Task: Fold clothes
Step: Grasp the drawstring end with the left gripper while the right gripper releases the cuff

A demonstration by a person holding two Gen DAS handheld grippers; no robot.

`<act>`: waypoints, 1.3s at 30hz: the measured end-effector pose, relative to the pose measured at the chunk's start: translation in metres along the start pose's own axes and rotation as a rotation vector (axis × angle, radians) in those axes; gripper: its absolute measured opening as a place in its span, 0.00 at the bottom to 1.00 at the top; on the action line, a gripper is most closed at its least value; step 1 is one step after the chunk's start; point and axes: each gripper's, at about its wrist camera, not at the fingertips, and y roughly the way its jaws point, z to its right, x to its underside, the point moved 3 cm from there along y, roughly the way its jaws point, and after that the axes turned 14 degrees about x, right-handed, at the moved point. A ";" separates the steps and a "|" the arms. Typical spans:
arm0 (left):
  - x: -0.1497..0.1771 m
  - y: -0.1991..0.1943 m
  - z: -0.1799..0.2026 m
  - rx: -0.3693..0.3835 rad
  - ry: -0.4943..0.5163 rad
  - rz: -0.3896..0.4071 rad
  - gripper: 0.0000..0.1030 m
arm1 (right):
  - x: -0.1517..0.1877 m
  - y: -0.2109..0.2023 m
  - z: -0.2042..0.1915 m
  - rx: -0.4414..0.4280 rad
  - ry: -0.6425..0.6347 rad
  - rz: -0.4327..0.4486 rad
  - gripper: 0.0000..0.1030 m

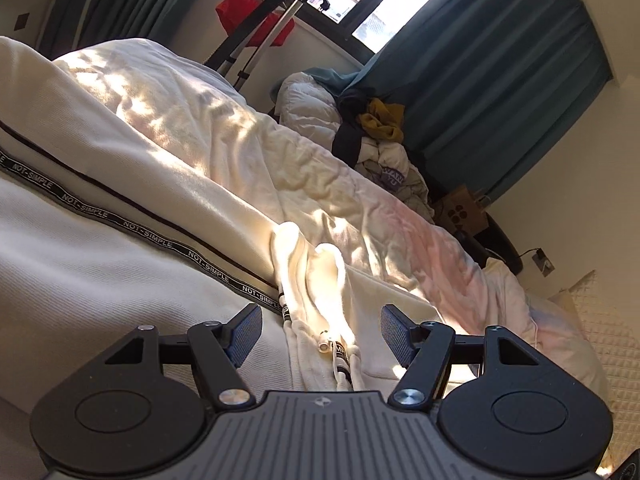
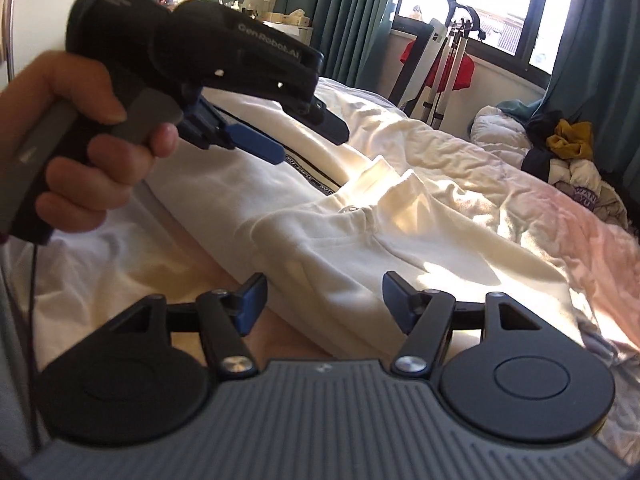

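A cream garment (image 2: 360,240) of thick, soft knit is spread flat on the bed (image 2: 540,208), its ribbed waistband bunched into rounded folds near the middle of the mattress. A black woven tape (image 1: 132,226) printed with white letters runs in a straight line along the fabric, and a white drawstring (image 1: 326,346) with a small metal tip lies on the waistband. The bedsheet underneath is crumpled into fine creases, pale with a pink tint on the far side, and lit in patches by sun.

The left gripper (image 1: 320,330) is held low over the waistband with its jaws apart; the ribbed blue pads (image 1: 250,326) stand on either side of the drawstring, and no cloth is pressed between them. In the right wrist view the same tool is seen from the side, a matte black plastic body on a grey handle grasped by a hand (image 2: 80,148).

The right gripper (image 2: 324,300) is also spread wide, its flat blue fingers (image 2: 396,300) framing the near edge of the garment without clamping it.

A rumpled heap of clothes (image 2: 568,156), with mustard, dark and white pieces, is piled at the far corner of the bed. Teal pleated curtains (image 1: 500,80) hang by the window, and a red cloth (image 1: 256,20) is draped beside a metal stand.
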 end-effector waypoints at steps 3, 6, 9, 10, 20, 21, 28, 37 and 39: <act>-0.005 0.019 -0.002 -0.010 0.034 -0.052 0.65 | 0.001 -0.008 0.000 0.006 -0.020 0.051 0.64; -0.012 0.037 -0.005 -0.013 0.068 -0.097 0.65 | 0.000 -0.004 0.005 -0.016 -0.028 0.062 0.64; -0.018 0.063 -0.009 -0.009 0.081 -0.139 0.65 | 0.002 0.005 0.009 -0.080 0.011 0.042 0.64; -0.020 0.071 -0.011 -0.011 0.083 -0.148 0.62 | 0.002 0.009 0.010 -0.095 0.019 0.043 0.64; -0.023 0.111 -0.036 0.025 -0.011 -0.217 0.56 | 0.005 0.046 -0.001 -0.192 0.050 -0.003 0.66; -0.022 0.112 -0.036 0.025 -0.005 -0.222 0.54 | 0.005 0.048 -0.003 -0.194 0.054 -0.003 0.66; -0.017 0.115 -0.036 -0.004 0.020 -0.190 0.37 | 0.006 0.051 -0.008 -0.166 0.072 0.020 0.66; -0.031 0.084 -0.010 0.025 0.050 -0.072 0.30 | 0.003 0.033 0.001 -0.156 0.164 0.098 0.66; -0.038 0.074 -0.010 0.028 0.036 -0.042 0.30 | -0.002 0.027 0.004 -0.174 0.200 0.128 0.66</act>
